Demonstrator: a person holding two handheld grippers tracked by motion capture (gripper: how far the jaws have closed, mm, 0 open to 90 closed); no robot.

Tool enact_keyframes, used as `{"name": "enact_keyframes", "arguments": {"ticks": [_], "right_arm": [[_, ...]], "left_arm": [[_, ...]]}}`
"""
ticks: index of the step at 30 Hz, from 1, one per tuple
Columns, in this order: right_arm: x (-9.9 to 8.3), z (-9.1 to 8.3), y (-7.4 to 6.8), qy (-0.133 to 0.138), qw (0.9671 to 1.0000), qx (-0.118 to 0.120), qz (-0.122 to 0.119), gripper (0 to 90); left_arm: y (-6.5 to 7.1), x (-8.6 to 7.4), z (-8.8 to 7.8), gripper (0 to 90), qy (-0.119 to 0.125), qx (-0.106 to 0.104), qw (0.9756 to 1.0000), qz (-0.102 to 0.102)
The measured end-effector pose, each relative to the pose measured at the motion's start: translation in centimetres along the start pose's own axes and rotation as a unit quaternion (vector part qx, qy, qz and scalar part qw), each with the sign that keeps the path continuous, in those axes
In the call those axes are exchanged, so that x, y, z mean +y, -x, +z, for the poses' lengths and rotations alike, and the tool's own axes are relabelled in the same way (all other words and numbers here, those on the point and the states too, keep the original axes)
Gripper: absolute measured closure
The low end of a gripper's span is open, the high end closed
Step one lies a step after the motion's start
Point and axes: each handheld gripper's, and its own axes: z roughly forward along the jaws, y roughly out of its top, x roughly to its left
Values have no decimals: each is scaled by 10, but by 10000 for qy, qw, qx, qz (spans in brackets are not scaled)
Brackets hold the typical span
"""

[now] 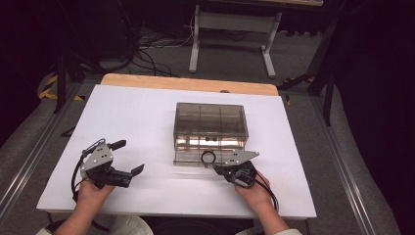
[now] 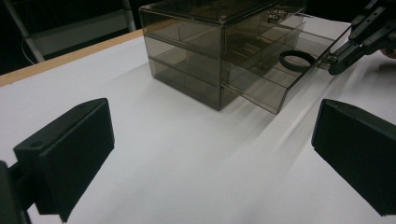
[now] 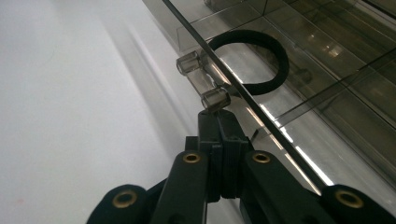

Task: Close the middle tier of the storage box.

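Nearest me, both hands grip the rigs: my right claw (image 3: 215, 109) is pinched on the clear handle (image 3: 203, 79) of the bottom drawer (image 1: 195, 157), part-open at the organizer's (image 1: 210, 125) front, a black ring (image 1: 208, 157) inside. A skewed tug could slip that small handle or drag the box across the table (image 1: 137, 117). My left claw (image 1: 131, 157), spread and idle, braces nothing.

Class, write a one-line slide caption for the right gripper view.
Right tongs shut at the clear handle of a smoky drawer holding a black hair band.
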Motion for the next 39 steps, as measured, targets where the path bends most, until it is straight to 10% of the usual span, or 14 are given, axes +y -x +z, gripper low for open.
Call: {"name": "enact_keyframes", "arguments": {"ticks": [39], "right_arm": [[9, 5, 15, 286, 9979, -519, 253, 900]], "left_arm": [[0, 0, 2, 0, -46, 5, 10000, 24]]}}
